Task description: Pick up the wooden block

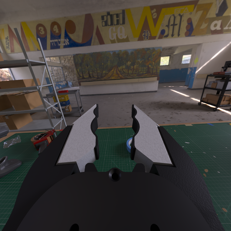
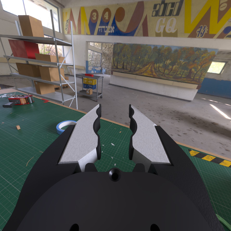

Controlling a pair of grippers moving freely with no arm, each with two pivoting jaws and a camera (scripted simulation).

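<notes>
Concrete floor (image 1: pixel 137 106), sunlit in streaks; forest mural (image 1: pixel 117 65) hung on rear wall; metal shelving (image 2: pixel 41 60) stocked with cardboard boxes; black cart (image 1: pixel 217 90) parked right.

A: The left wrist view looks forward low over the green gridded cutting mat (image 1: pixel 187 150), facing the forest mural at twelve o'clock.

B: The right wrist view sits equally low, angled toward the mat's (image 2: pixel 31 143) far edge. Both views share the blue tape roll (image 1: pixel 129 145) (image 2: pixel 62 125), the red tape dispenser (image 1: pixel 42 138) (image 2: pixel 20 100) at ten o'clock, and the grey metal shelving.
</notes>
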